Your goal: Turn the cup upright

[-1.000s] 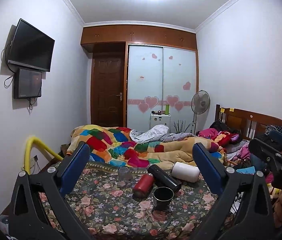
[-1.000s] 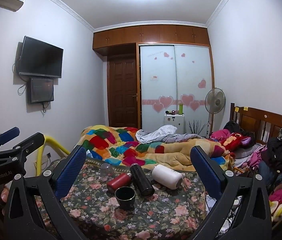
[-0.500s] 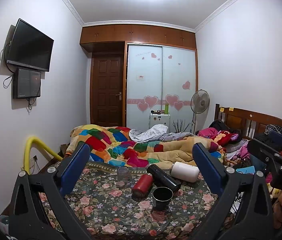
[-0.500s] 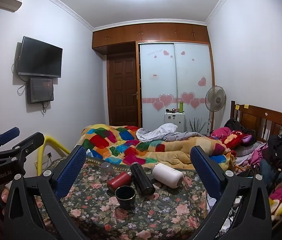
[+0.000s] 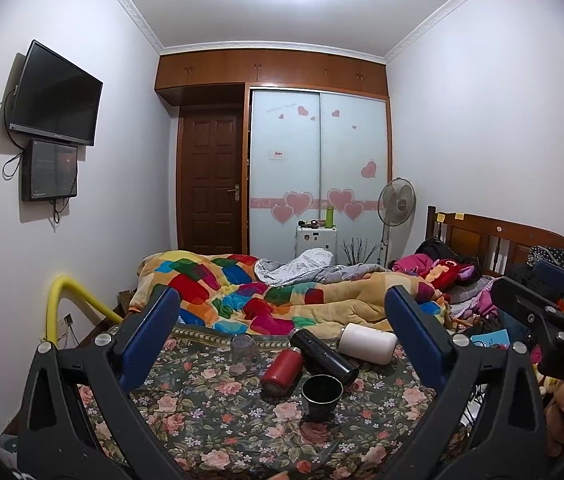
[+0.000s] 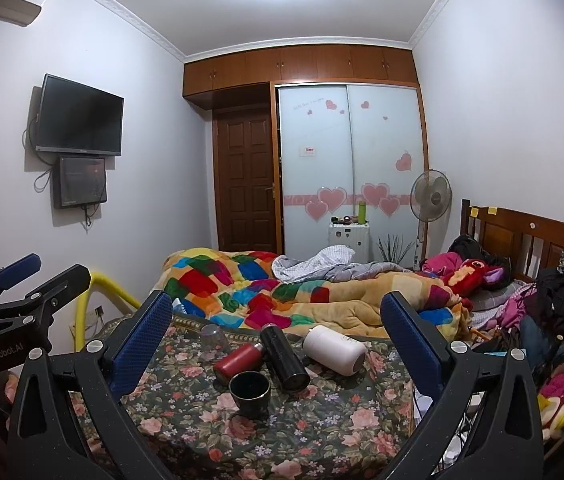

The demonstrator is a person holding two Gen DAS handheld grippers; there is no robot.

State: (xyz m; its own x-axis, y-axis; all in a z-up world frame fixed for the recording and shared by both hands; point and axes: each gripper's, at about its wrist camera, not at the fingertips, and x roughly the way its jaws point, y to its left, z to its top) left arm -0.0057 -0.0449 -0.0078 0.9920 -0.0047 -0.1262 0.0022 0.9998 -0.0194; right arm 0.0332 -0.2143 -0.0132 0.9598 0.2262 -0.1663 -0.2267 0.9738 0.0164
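Clear cup [image 5: 245, 347]: mouth-down on the floral cloth [image 5: 210, 408].
Left gripper [image 5: 282, 336]: spread wide, empty.
Right gripper [image 6: 278, 340]: likewise.
Advice: clasp the walls squarely, lift, then rotate.

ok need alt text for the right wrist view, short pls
An open hand-held gripper points over a floral tablecloth holding an upright dark cup, an upside-down clear cup and red, black and white bottles lying down. A messy bed lies behind.
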